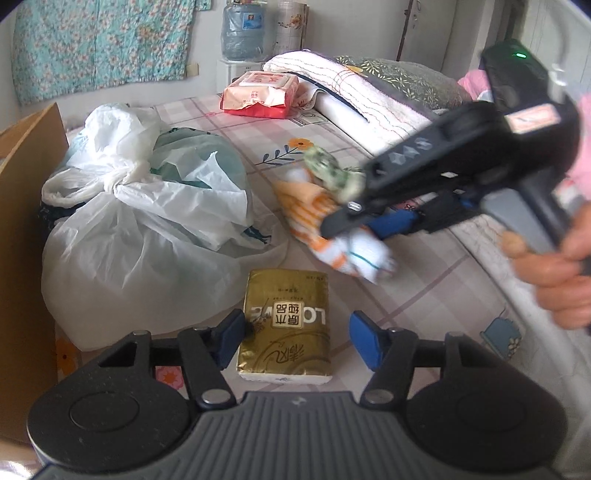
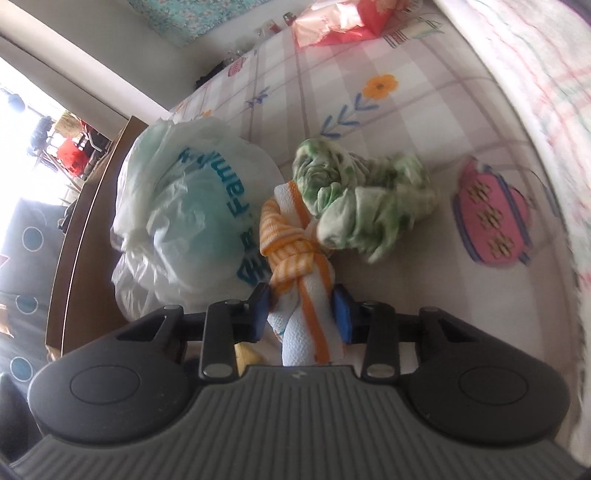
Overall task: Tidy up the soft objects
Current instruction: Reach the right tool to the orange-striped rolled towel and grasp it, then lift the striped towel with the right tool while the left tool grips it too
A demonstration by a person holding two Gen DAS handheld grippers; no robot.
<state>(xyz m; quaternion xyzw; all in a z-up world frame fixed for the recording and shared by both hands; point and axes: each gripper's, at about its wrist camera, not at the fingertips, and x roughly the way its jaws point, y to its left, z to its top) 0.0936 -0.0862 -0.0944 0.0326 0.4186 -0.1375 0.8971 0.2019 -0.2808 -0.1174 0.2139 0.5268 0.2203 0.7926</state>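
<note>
A gold tissue pack (image 1: 286,325) lies on the checked bedsheet (image 1: 424,295) between the fingers of my left gripper (image 1: 297,338). That gripper is open: the left pad sits against the pack and the right pad stands clear of it. My right gripper (image 2: 301,310) is shut on a knotted orange-and-white towel (image 2: 295,251), its blue pads pressing both sides. The left wrist view shows the same right gripper (image 1: 362,232) over the towel (image 1: 314,206), held by a person's hand (image 1: 554,273). A crumpled green-and-white cloth (image 2: 365,206) rests against the towel's far end.
Tied white plastic bags (image 1: 147,206) fill the left side of the bed beside a wooden board (image 1: 26,221). A red-and-white pack (image 1: 258,94) and folded towels on a pillow (image 1: 369,92) lie at the far end. A water jug (image 1: 243,29) stands behind them.
</note>
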